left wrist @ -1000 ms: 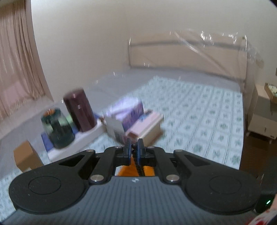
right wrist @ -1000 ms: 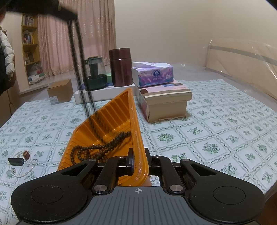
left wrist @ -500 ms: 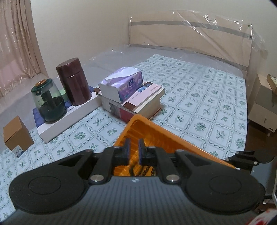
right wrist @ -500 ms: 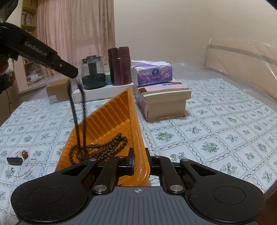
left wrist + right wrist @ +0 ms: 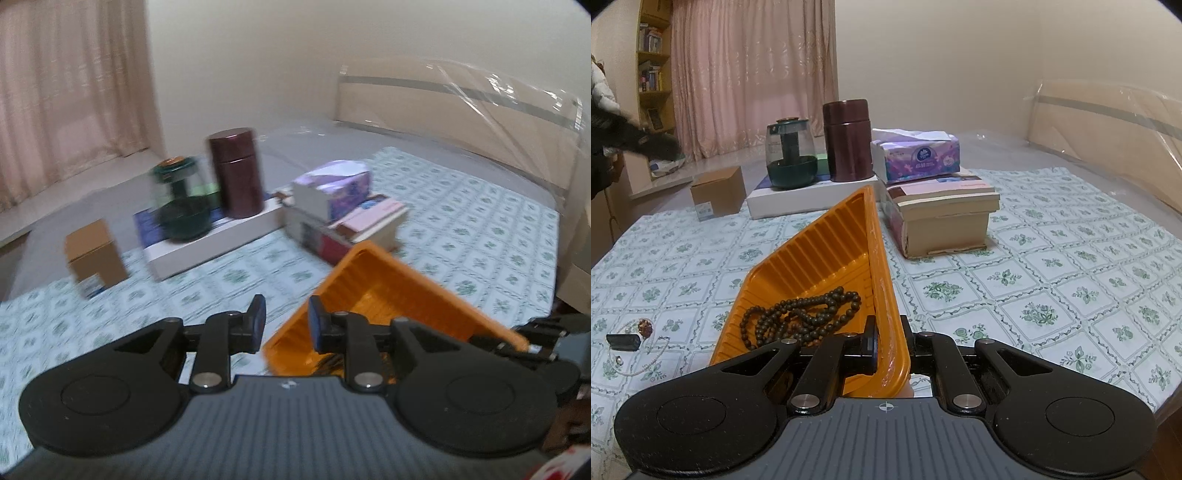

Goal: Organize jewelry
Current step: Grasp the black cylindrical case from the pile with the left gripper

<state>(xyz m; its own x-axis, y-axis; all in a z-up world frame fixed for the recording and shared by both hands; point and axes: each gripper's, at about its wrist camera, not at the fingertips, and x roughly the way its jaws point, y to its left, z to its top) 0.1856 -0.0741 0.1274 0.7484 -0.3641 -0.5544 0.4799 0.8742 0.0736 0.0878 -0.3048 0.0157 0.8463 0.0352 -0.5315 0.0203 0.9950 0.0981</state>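
Dark bead string [image 5: 801, 314]: released since half a second ago, when it hung from the left claw [image 5: 283, 319]; now piled in the near end of the orange tray [image 5: 827, 251]. One piece counted as stowed.
Left claw: jaws opening, nothing between them, drawn off to the tray's left.
Right claw [image 5: 888, 341]: clamped on the tray's near rim, tray held tilted.
Outstanding: pearl strand [image 5: 631, 350] on the cloth, left of tray.
Clearance: open cloth left; books [image 5: 942, 218] close beyond tray's far right edge.

An orange tray [image 5: 820, 254] with dark beads [image 5: 801, 317] sits on a green-floral white cloth [image 5: 1034, 280].
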